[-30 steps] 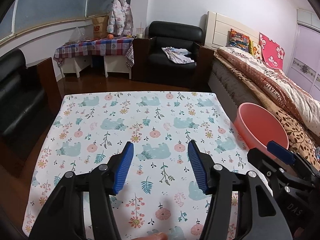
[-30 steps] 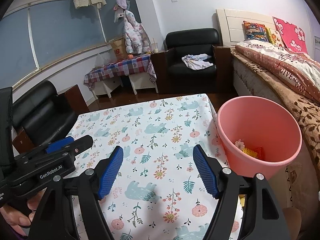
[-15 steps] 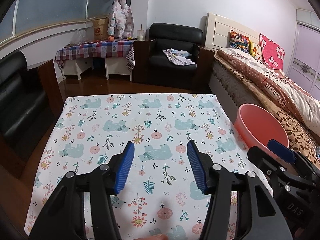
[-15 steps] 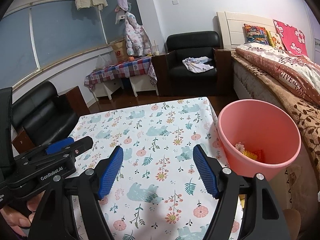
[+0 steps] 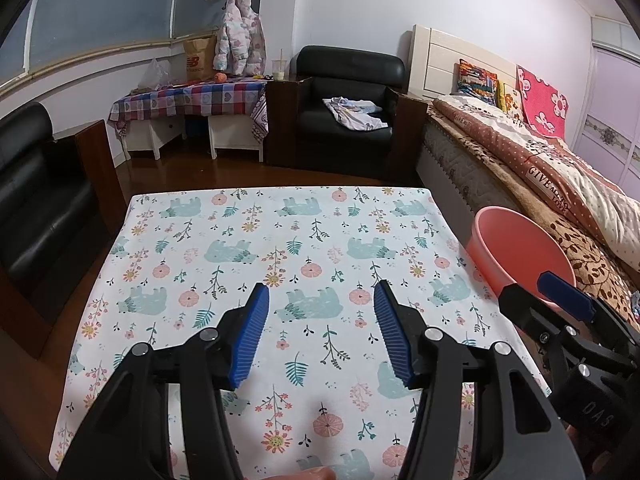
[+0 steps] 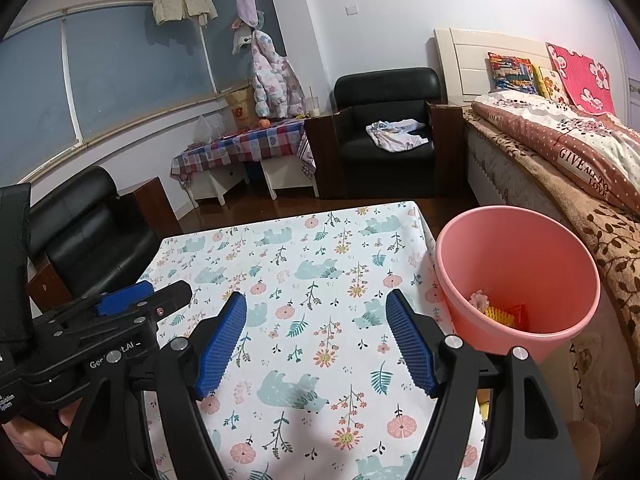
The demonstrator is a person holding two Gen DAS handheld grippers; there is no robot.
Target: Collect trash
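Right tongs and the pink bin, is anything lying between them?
No. In the right wrist view, only bare patterned tablecloth lies between the open right tongs and the pink bin, which stands past the table's right edge.

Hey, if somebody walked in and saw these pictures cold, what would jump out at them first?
Probably the pink bucket beside the table's right edge, with a few scraps at its bottom. Next, the tablecloth printed with bears and flowers, filling the middle of both views. In front, the left claw and right claw hang over it, both open and holding nothing.
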